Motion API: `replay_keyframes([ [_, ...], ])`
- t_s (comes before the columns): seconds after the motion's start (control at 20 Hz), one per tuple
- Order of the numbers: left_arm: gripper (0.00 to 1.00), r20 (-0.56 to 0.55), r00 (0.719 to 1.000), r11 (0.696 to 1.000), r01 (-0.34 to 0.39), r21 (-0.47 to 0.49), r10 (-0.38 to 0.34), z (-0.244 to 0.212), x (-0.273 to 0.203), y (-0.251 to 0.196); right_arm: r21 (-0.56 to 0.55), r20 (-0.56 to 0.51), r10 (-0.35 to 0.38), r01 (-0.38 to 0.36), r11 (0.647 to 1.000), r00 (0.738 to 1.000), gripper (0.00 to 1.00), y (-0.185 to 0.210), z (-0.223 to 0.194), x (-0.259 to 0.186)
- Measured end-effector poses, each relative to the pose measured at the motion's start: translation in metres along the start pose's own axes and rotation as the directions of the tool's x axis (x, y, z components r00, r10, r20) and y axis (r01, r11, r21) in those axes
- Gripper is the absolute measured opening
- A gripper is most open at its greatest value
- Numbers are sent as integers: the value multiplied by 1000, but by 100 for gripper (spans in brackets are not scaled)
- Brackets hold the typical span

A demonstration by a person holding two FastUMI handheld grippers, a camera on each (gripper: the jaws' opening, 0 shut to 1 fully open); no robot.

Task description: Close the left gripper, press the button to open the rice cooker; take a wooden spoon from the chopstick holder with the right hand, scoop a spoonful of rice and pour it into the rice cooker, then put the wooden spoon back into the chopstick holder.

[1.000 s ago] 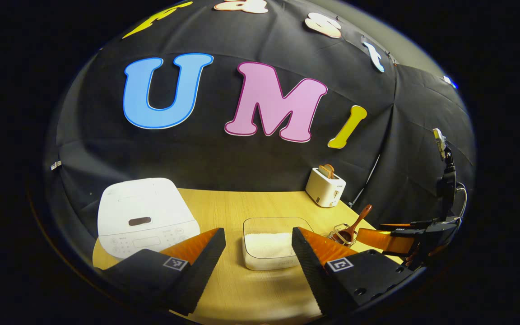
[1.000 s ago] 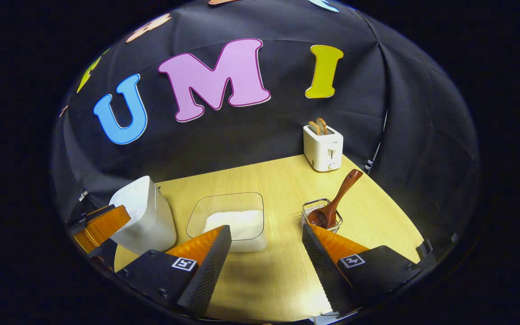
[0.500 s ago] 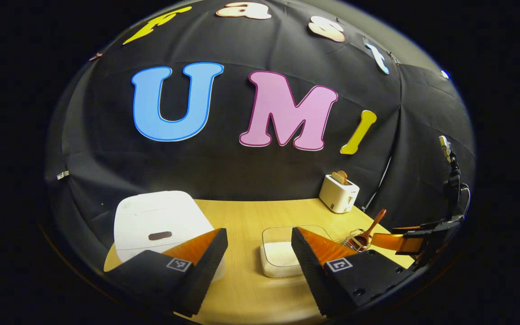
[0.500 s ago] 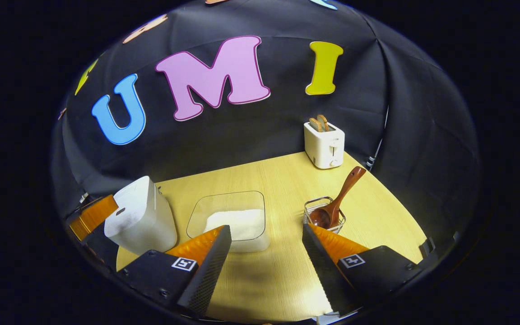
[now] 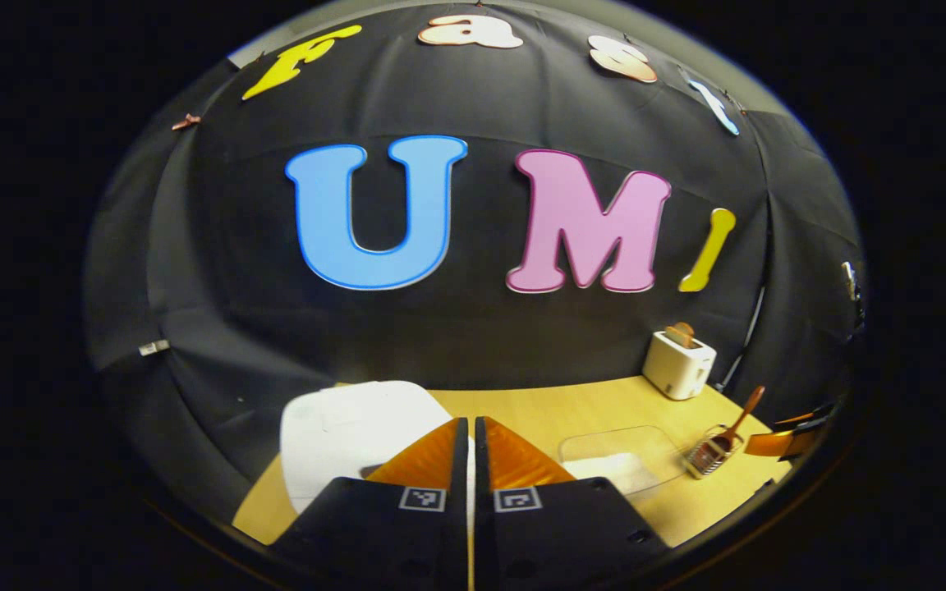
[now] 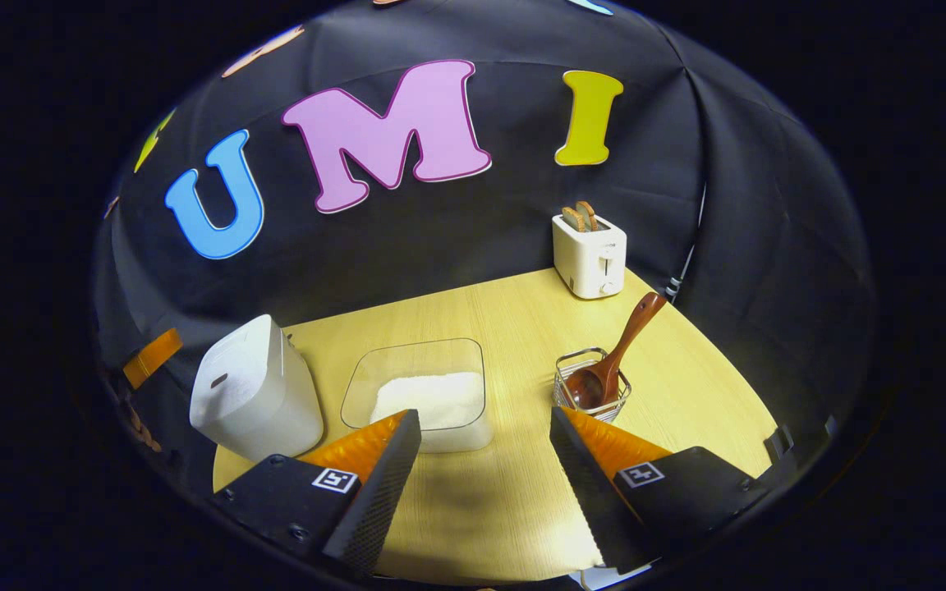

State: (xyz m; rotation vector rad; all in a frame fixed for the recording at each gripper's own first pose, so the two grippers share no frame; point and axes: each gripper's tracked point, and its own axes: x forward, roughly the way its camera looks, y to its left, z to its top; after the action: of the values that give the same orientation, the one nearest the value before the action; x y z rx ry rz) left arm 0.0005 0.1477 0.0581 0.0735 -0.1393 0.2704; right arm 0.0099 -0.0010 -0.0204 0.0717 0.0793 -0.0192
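Observation:
The white rice cooker (image 5: 342,431) (image 6: 253,392) stands with its lid down at the table's left. My left gripper (image 5: 470,423) is shut with nothing between its fingers, and it hangs above the cooker's right front part. A clear square container of rice (image 6: 432,394) (image 5: 617,460) sits mid-table. The wooden spoon (image 6: 614,353) (image 5: 741,414) leans in the wire chopstick holder (image 6: 592,386) (image 5: 707,458) to its right. My right gripper (image 6: 485,419) is open over the table's near edge, between the rice container and the holder. The left gripper's finger (image 6: 151,357) pokes in at the far left of the right gripper view.
A white toaster (image 6: 590,256) (image 5: 678,367) with bread in its slots stands at the back right corner by the black cloth wall. The wooden table (image 6: 481,509) ends just before my right gripper's fingers. A cable runs down the wall behind the toaster.
My left gripper has shut and swung left toward the rice cooker, which now lies right under its fingertips. My right gripper has hardly moved.

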Motion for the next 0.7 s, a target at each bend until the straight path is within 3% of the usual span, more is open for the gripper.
replay_keyframes([
  [0.25,5,-152,984,993,-98,-62,88,-42,31,52,-12,4,-23,23,1000,1000,99,4,-4,-8],
  [0.7,5,-279,960,988,-50,-144,8,-95,68,68,-26,-10,-93,93,995,996,99,14,-27,-32],
])
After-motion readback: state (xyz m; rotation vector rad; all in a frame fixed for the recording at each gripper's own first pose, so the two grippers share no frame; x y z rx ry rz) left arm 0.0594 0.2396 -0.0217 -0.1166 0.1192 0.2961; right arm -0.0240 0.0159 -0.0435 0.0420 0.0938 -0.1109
